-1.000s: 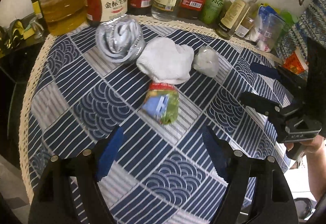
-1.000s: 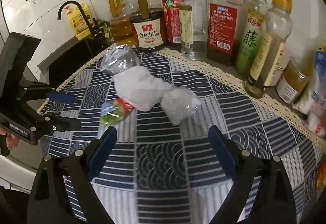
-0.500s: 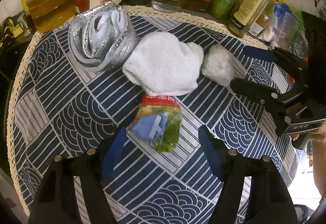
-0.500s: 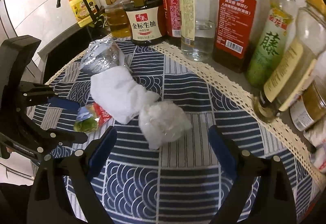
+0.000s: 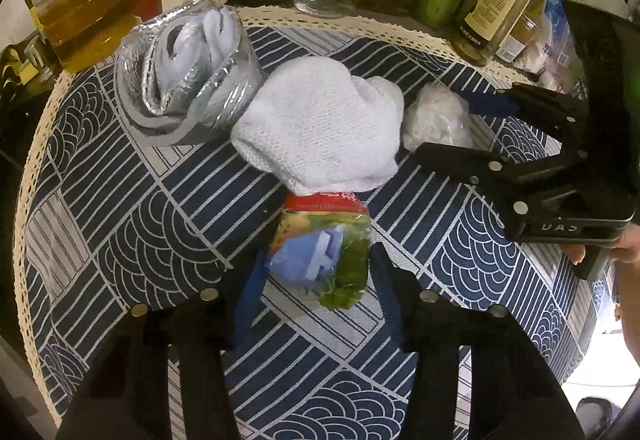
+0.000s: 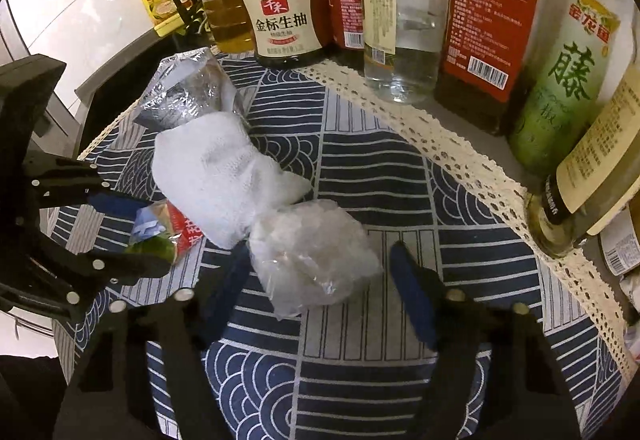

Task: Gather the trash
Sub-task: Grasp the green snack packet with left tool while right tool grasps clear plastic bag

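With four pieces of trash lying in a line on the patterned cloth [image 5: 120,224] of the bench, step in hand judged to be the first pick-up — two at once. Left tool [image 5: 316,280] closing around the colourful snack wrapper [image 5: 320,248]: wrapper between the blue pads, which look just beside it, firm contact not certain. Right tool [image 6: 320,280] closing too, about half open, astride the clear crumpled plastic ball [image 6: 312,256]; a gap visible on its right side, so nothing gripped yet. Between these, touching both, a white crumpled paper towel [image 5: 320,127], and beyond it a silver foil bag [image 5: 184,79] near the bottles [image 6: 484,19] at the back edge. No bin in view in either picture.

Next move calls for finishing both squeezes until the pads bite, then lifting straight up — gently, since the towel leans on the wrapper's red end and could drag along. Soft, light items: likely to crush and slip if pinched only at an edge.
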`<state>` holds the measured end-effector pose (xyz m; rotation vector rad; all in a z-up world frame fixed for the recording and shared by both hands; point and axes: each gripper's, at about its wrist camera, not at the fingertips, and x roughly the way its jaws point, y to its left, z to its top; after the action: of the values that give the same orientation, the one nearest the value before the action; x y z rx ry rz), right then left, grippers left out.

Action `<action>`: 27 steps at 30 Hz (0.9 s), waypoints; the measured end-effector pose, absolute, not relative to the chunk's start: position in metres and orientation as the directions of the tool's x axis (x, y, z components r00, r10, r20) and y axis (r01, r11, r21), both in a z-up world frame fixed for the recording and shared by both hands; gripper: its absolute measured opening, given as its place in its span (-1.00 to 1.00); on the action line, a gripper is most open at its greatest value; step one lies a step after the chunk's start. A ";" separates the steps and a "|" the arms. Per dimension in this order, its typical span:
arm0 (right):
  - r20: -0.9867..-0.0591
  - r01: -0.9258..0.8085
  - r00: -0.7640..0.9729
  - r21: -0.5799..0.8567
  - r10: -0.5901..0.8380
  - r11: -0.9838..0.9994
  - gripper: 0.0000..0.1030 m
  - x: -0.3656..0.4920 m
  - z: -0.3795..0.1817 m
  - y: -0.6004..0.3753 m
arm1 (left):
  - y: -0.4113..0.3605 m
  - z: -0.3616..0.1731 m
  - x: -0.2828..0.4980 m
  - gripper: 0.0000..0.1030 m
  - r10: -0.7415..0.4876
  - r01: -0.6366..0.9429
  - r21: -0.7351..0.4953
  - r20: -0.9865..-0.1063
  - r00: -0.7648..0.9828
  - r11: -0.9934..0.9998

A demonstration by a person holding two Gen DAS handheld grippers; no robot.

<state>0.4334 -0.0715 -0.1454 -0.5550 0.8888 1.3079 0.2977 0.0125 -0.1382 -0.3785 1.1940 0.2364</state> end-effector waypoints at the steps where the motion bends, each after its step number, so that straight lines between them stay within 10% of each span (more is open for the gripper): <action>1: -0.813 -0.972 0.016 0.125 0.582 0.200 0.25 0.432 -0.145 -0.072 | 0.013 -0.138 0.298 -0.04 -0.020 -0.373 -0.161 -0.935 0.354 0.914; 27: -0.805 -0.954 0.070 0.119 0.589 0.276 0.16 0.380 -0.125 -0.102 | 0.007 -0.113 0.249 -0.06 -0.046 -0.314 -0.189 -0.910 0.412 0.930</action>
<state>0.3795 -0.1021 -0.1252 -0.5147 0.8826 1.2409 0.2488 0.0073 -0.1134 -0.3573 1.1404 0.1727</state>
